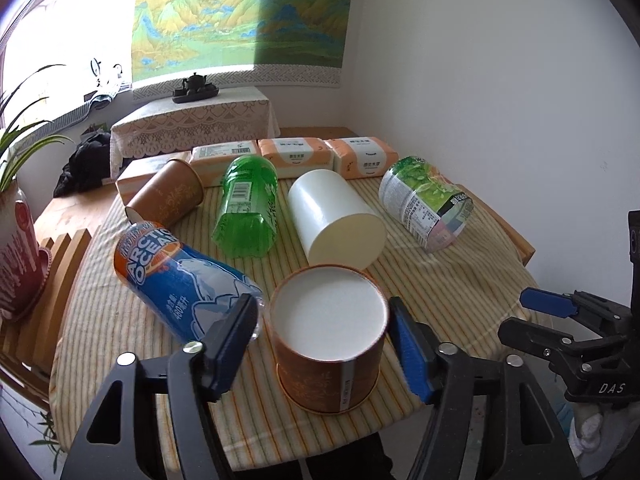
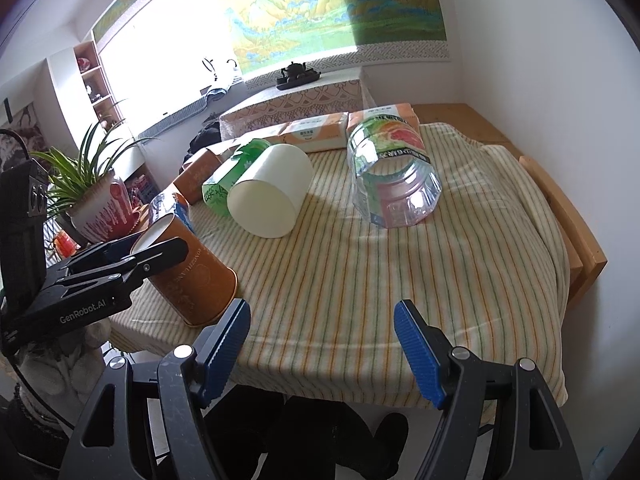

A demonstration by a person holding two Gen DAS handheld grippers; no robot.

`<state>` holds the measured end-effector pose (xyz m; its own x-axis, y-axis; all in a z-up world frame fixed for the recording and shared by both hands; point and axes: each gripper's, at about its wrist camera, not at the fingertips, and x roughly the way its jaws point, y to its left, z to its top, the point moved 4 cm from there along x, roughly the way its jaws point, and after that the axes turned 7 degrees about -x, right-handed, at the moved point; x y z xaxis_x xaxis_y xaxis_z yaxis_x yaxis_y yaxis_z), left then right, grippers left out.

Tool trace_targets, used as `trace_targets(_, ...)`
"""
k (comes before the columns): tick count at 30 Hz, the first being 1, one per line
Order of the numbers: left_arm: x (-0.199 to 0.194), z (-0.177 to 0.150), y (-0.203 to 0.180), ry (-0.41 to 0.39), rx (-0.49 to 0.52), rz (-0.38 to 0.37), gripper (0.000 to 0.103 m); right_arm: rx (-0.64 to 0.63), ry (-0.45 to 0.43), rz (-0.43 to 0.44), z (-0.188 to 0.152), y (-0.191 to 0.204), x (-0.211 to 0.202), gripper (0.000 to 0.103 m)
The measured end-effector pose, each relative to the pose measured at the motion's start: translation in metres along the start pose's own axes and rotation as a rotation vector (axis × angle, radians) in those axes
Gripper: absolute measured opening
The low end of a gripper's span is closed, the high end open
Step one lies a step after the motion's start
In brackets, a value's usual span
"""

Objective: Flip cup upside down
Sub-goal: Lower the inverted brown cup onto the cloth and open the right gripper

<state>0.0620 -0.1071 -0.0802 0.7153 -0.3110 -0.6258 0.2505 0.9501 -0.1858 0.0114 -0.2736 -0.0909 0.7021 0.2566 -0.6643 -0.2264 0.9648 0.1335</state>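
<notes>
Brown paper cup (image 1: 328,336) stands inverted at the worktop's (image 1: 460,288) near edge, axis vertical, base up; left hand-held gripper (image 1: 322,346) spread around it, right hand-held gripper (image 2: 320,344) open, empty.

Brown paper cup (image 1: 330,340) (image 2: 188,276) with pale gold patterning and a vertical white seam strip. Standing mouth-down on the striped cloth at the near edge of the tabletop, wider rim against the cloth, narrower base on top. White recessed underside of the base turned upward, ringed by a thin brown lip. Seen in the right wrist view leaning slightly, at the near left corner of the cloth. Sits just in front of the other cups lying on their sides farther back.
</notes>
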Motion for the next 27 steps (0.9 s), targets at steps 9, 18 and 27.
trace_targets(9, -0.019, 0.001, 0.003, -0.037, 0.014, -0.025, 0.095, -0.019, -0.039, -0.030, 0.004, 0.020, -0.007, 0.071)
trace_targets(18, -0.056, -0.002, 0.019, -0.101, -0.004, -0.020, 0.101, -0.034, -0.110, -0.084, 0.012, 0.037, -0.023, 0.078)
trace_targets(27, -0.092, -0.008, 0.046, -0.157, -0.060, 0.035, 0.102, -0.054, -0.184, -0.111, 0.015, 0.061, -0.031, 0.090)
